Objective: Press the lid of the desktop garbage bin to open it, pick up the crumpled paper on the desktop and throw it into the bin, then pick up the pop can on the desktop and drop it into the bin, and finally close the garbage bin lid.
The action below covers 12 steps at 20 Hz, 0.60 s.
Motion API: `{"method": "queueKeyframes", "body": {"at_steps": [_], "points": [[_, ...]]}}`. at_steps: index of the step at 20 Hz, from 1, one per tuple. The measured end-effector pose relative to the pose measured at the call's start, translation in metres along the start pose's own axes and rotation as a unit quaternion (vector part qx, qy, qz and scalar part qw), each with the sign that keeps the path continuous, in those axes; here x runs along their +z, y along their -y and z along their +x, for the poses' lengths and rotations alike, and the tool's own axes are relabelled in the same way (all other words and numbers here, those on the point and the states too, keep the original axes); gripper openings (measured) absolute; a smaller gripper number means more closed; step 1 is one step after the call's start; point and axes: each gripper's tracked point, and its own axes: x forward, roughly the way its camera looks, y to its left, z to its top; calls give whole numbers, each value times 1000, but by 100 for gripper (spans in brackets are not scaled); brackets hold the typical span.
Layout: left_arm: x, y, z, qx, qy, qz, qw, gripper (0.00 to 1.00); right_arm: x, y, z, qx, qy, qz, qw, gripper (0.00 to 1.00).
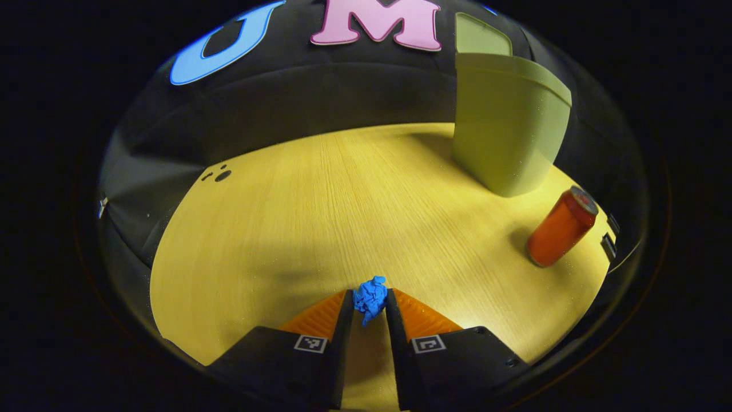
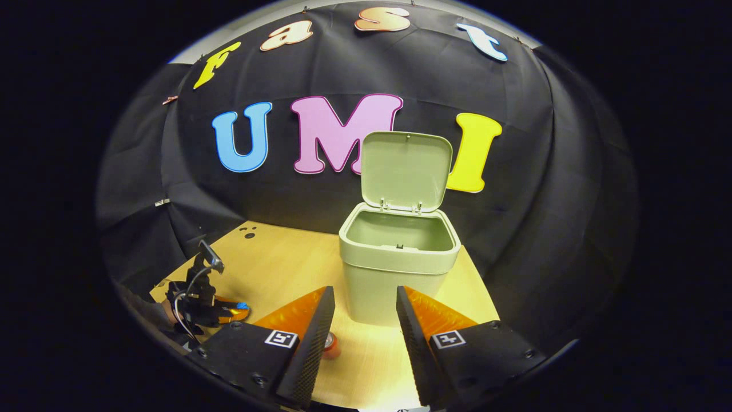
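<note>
So the left gripper (image 1: 369, 306) was low over the table (image 1: 274, 229) on the left, fingers squeezed onto the blue paper ball (image 1: 370, 297), looked ready to lift. The bin (image 2: 397, 269) sat at the far side, lid (image 2: 406, 171) already up for it. The can (image 1: 560, 228) waited nearby, and the right gripper (image 2: 365, 320) hung spread apart, holding nothing.

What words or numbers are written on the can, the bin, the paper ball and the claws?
Pop can: any print is too blurred to read.
Garbage bin: no text.
Crumpled paper, pinched in the left claw: no text.
Left claw and right claw: black-and-white square code patches, no words.
</note>
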Motion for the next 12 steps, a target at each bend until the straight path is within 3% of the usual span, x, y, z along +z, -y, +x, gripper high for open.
{"method": "queueKeyframes", "body": {"at_steps": [4, 5, 6, 8, 9, 12], "points": [[56, 9, -30, -10, 58, -3, 998, 39, -10, -8, 7, 16, -9, 9, 1000, 72], [72, 14, -38, -17, 74, -1, 997, 35, -12, -9, 9, 18, -11, 11, 1000, 72], [89, 20, -46, -24, 89, 2, 996, 39, -14, -10, 10, 20, -13, 14, 1000, 73], [126, 35, -64, -44, 123, 4, 991, 39, -21, -14, 14, 27, -20, 18, 999, 73], [144, 42, -72, -54, 141, 3, 989, 43, -25, -16, 15, 31, -25, 19, 999, 74], [201, 60, -96, -77, 189, 0, 979, 39, -34, -23, 17, 47, -36, 20, 998, 79]]}}
